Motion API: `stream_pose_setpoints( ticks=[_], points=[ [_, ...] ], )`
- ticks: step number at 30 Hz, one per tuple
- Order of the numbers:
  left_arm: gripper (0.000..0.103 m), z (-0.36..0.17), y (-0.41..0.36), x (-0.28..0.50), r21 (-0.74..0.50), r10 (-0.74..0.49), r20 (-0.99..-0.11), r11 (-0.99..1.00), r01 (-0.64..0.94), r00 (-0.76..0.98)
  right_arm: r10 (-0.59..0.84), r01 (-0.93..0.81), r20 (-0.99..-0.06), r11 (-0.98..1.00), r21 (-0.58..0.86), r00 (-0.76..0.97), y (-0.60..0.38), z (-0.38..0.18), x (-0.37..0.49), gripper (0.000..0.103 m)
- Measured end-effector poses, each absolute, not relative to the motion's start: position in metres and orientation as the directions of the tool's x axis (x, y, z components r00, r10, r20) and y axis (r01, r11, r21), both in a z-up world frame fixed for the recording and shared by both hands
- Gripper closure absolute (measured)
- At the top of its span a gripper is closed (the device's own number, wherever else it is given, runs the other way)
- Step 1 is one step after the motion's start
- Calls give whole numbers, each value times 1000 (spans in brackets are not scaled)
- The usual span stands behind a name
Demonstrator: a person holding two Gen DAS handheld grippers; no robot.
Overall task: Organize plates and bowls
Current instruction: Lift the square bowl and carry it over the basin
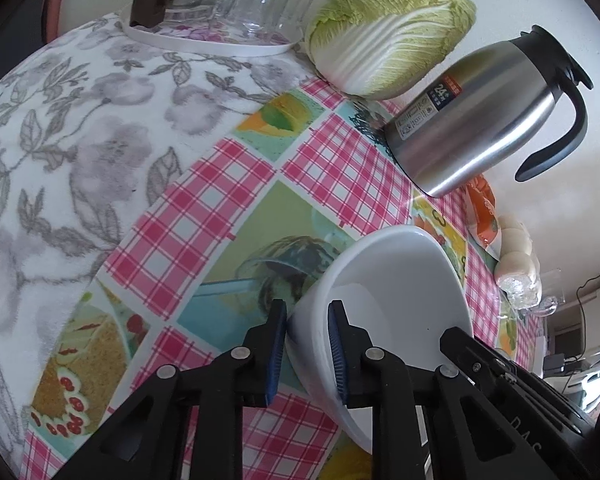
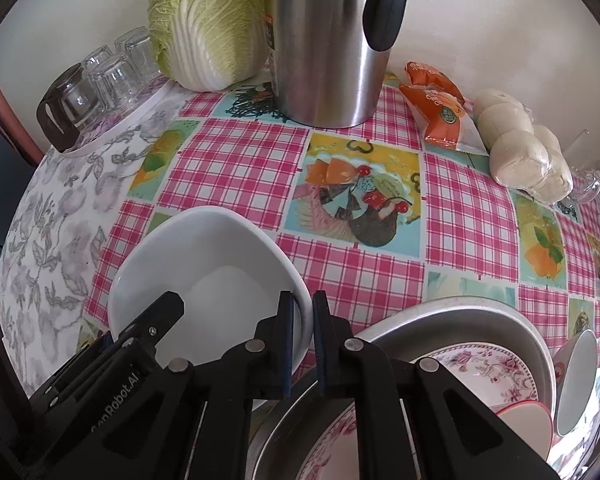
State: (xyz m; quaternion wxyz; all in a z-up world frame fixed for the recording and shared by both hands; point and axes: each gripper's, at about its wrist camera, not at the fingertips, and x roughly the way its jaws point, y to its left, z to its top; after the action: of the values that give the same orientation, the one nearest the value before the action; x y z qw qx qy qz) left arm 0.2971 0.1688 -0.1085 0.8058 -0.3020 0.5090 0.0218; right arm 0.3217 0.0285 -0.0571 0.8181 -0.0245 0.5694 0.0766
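A white bowl [image 1: 396,280] is held tilted above the checked tablecloth. My left gripper [image 1: 306,354] is shut on its near rim, one finger inside and one outside. My right gripper [image 2: 302,344] is shut on the opposite rim of the same bowl [image 2: 204,256]; its other-side finger shows in the left wrist view [image 1: 468,344]. Below the right gripper a metal basin [image 2: 480,316] holds floral plates [image 2: 488,372], a red-rimmed bowl [image 2: 528,420] and a white cup [image 2: 576,380].
A steel thermos jug [image 2: 324,40], a napa cabbage [image 2: 208,20], an orange packet [image 2: 436,104] and wrapped buns [image 2: 528,152] stand along the back wall. A tray of upturned glasses [image 1: 236,4] sits on the floral cloth [image 1: 60,140] at the left.
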Motion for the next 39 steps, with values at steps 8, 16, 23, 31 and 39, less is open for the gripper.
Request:
stream_pose_setpoints(
  ticks=[8,16,23,31,39],
  points=[
    [82,-104,163,282,-425,-241,-861,825,-373,448,122,-177,-930,982,63,346,32,-45,307,94],
    [82,-72,162,262,-432,-215,-839,821,-372,500,168,-215,-906,973,88,390,28,-12,288,94],
    [82,-28,161,243,-414,-161,-802,844,-341,575,239,-232,-867,961,148,438,17,19,265,94],
    [82,4,138,229,-395,-154,-774,876,-278,614,297,-219,-820,952,214,489,-12,46,242,94],
    [82,24,93,221,-323,-132,-769,924,-202,626,323,-158,-774,946,284,544,-56,54,219,93]
  ],
)
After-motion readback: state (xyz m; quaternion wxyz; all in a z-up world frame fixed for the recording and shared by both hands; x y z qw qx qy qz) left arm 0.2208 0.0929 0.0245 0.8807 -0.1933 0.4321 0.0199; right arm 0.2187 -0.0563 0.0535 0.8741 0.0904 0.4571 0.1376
